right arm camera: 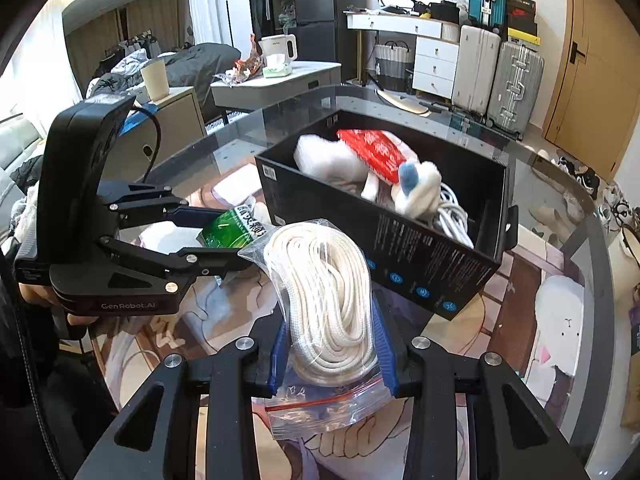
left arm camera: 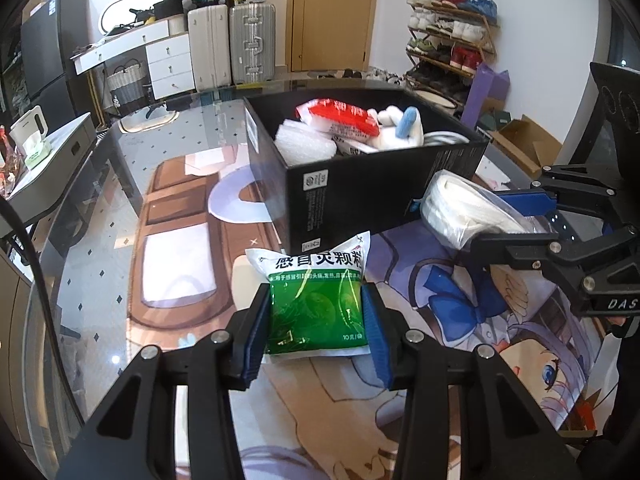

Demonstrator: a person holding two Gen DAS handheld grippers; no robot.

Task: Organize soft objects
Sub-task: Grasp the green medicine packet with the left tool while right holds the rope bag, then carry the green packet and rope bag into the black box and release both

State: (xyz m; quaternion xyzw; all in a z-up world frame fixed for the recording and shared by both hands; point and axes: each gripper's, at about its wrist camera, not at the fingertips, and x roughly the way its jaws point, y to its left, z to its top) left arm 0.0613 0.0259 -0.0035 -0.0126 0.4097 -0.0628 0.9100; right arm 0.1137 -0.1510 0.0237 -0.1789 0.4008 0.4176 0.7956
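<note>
- The glass table (left arm camera: 100, 208), laid over a printed cartoon mat, carries everything here.
- The black cardboard box (left arm camera: 360, 192) stands open-topped just beyond both grippers. It already holds a white foam sheet (left arm camera: 306, 145), a red-and-white packet (left arm camera: 340, 117), a white plush toy with a blue ear (left arm camera: 400, 128) and a coiled white cable (right arm camera: 452, 216).
- The bag of white rope (right arm camera: 328, 300) is a clear zip bag around a soft coil. It looks light and squashy, and the film is likely slippery, so a hold across the coil itself, as now, seems safer than one on loose plastic. It sits clamped between the pads of the right gripper (right arm camera: 330, 350), lifted off the table, near the box's front wall.
- The green medicine sachet (left arm camera: 316, 304) is puffy, light and crinkly, probably sliding easily under a weak squeeze. The left gripper (left arm camera: 316, 320) pinches it across its middle, its printed top pointing toward the box's near corner, just short of it.
</note>
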